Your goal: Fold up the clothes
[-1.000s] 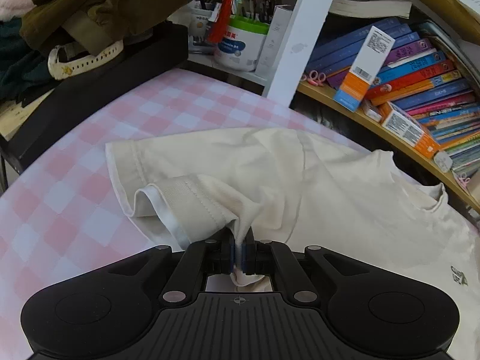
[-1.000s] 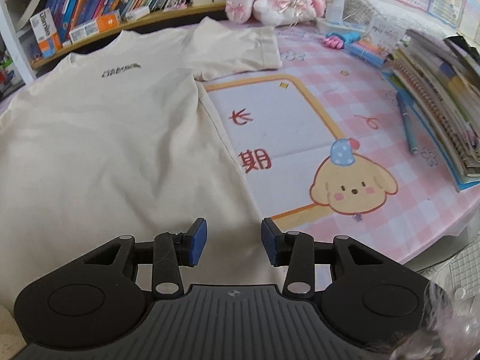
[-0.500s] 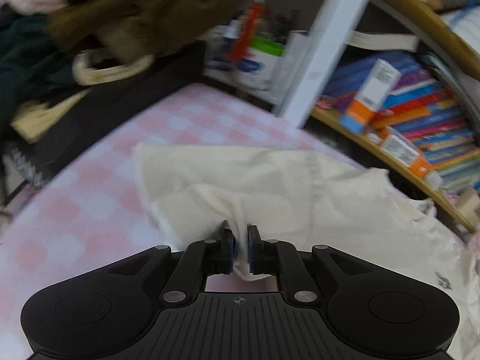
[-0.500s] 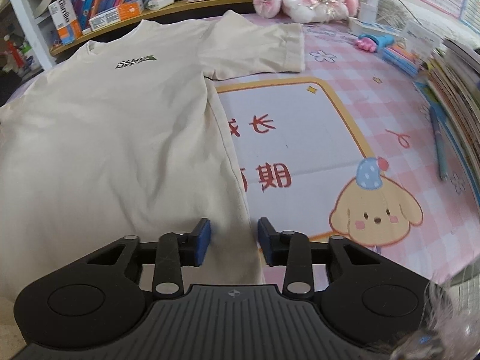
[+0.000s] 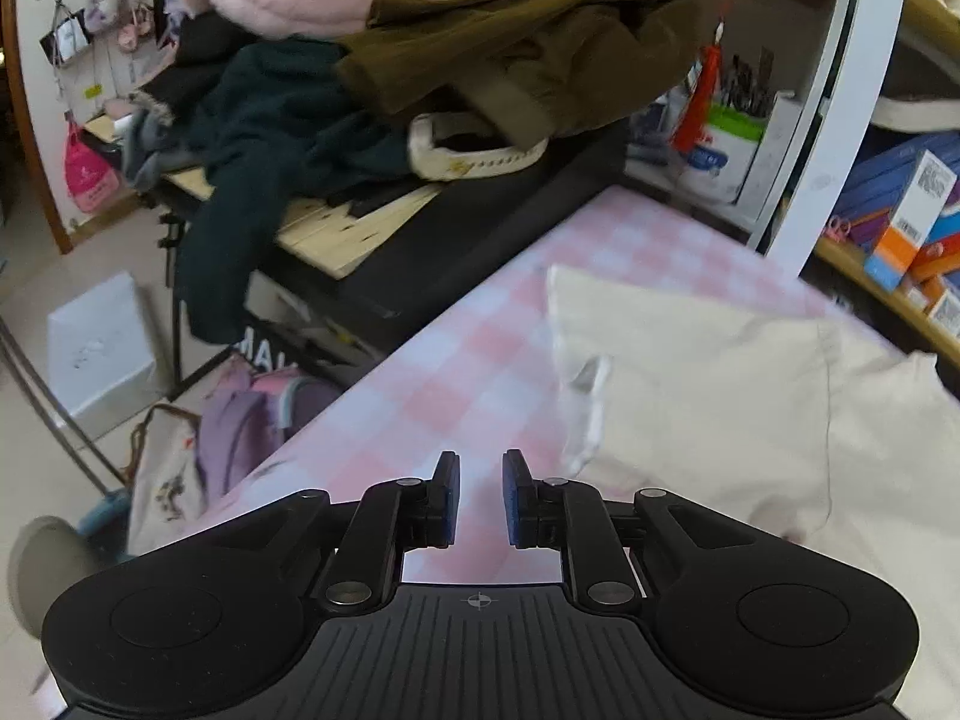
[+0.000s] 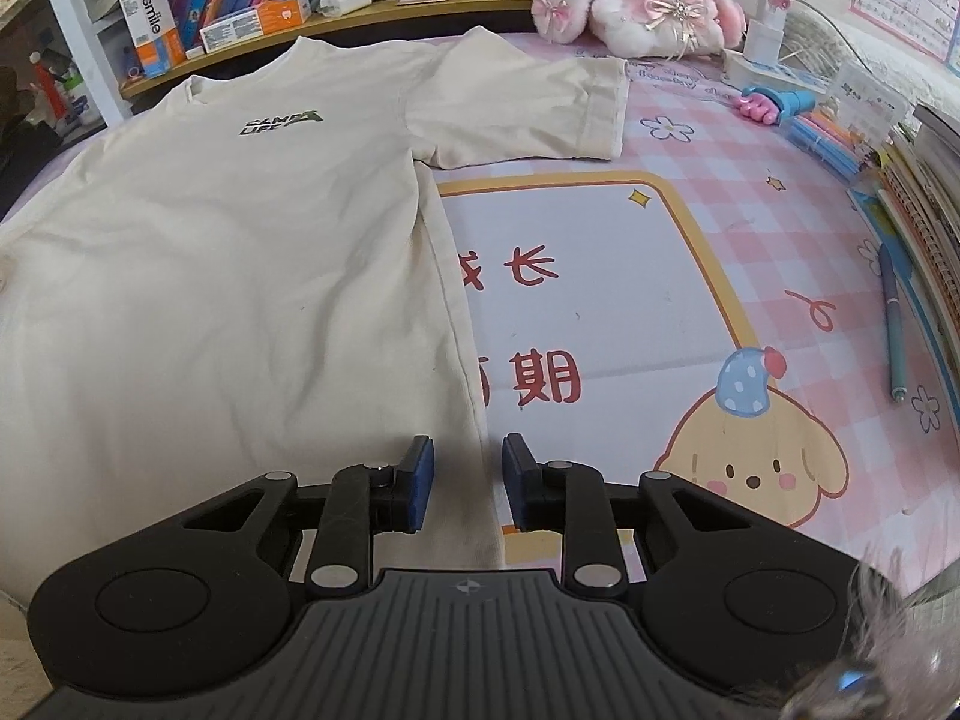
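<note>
1. On the pink-checked worktop (image 6: 690, 180) lies a cream T-shirt (image 6: 210, 252), spread front up, neckline towards the bookshelf (image 6: 360, 6), with its near hem at the worktop's front edge.

2. Handling, as a judgement: thin, soft knit, light and limp. It will sag and drape from any pinch and cannot be pushed into shape, so it has to be lifted and laid. It looks likely to slide fairly easily on the smooth printed mat (image 6: 600, 300).

3. Best holds seem to be the seamed edges, where the cloth is doubled: the side seam near the hem corner, the sleeve cuff, the shoulder line.

4. Looks: plain cream, a small dark chest logo (image 6: 282, 120), ribbed collar, one short sleeve (image 6: 528, 108) lying flat out to the side. From the left wrist view the other sleeve (image 5: 690, 360) lies turned in over the body, a little rumpled at its edge.

5. Left claw (image 5: 480, 495): narrow gap, opening, nothing between its pads, over bare worktop just beside the folded sleeve.

6. Right claw (image 6: 465, 480): narrow and closing, straddling the shirt's side edge near the hem. Cloth sits between the pads, which do not yet press on it.
</note>
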Motion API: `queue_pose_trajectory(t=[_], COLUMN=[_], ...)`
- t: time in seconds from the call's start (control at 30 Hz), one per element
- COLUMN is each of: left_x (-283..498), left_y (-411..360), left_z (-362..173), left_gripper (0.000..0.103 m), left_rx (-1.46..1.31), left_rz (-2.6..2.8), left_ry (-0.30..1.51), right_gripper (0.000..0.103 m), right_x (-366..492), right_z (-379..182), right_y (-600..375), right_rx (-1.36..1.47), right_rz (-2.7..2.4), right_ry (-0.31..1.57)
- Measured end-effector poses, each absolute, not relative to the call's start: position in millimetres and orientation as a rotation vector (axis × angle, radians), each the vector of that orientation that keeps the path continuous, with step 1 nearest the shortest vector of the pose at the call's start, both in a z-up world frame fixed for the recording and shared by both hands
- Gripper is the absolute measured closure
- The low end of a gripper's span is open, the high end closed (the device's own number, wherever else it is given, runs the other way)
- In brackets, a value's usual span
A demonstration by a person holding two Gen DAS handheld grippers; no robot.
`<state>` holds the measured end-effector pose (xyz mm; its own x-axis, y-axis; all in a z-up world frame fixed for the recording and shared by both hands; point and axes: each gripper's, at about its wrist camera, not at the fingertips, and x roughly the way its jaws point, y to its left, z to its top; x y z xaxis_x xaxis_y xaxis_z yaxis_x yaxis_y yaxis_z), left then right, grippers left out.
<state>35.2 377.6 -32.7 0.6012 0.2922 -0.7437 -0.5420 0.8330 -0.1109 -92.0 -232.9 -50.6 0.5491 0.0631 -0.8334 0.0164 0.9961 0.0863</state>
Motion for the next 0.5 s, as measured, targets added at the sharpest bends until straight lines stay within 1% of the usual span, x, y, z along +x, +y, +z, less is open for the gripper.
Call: queue_pose_trajectory(t=[0.07, 0.1, 0.17, 0.23, 0.3, 0.37, 0.43, 0.5], left_x=[24.7, 19.5, 9.2, -2.6, -13.4, -23.0, -30.3, -33.4], left_y=[368.7, 362.5, 344.8, 326.4, 311.6, 298.8, 288.5, 281.0], left_z=[-33.1, -33.7, -35.9, -38.2, -40.6, -44.2, -46.5, -46.2], left_gripper=[0.085, 0.080, 0.060, 0.052, 0.052, 0.052, 0.053, 0.055], left_rx=[-0.350, -0.345, -0.296, -0.229, -0.182, -0.162, -0.141, -0.121], left_rz=[0.399, 0.345, 0.256, 0.198, 0.149, 0.105, 0.087, 0.090], left_ry=[0.798, 0.807, 0.831, 0.841, 0.848, 0.858, 0.857, 0.860], right_gripper=[0.080, 0.080, 0.079, 0.079, 0.080, 0.083, 0.094, 0.099], right_x=[-92.9, -93.4, -94.2, -94.5, -94.3, -93.7, -93.0, -92.0], right_z=[-50.9, -51.0, -51.3, -51.5, -51.3, -51.1, -51.0, -51.1], right_y=[-232.4, -232.1, -232.0, -232.8, -232.0, -230.4, -232.0, -234.0], right_rx=[0.085, 0.083, 0.088, 0.099, 0.091, 0.065, 0.062, 0.064], right_rz=[0.029, 0.029, 0.028, 0.024, 0.025, 0.030, 0.041, 0.045], right_ry=[0.985, 0.983, 0.978, 0.976, 0.978, 0.982, 0.985, 0.987])
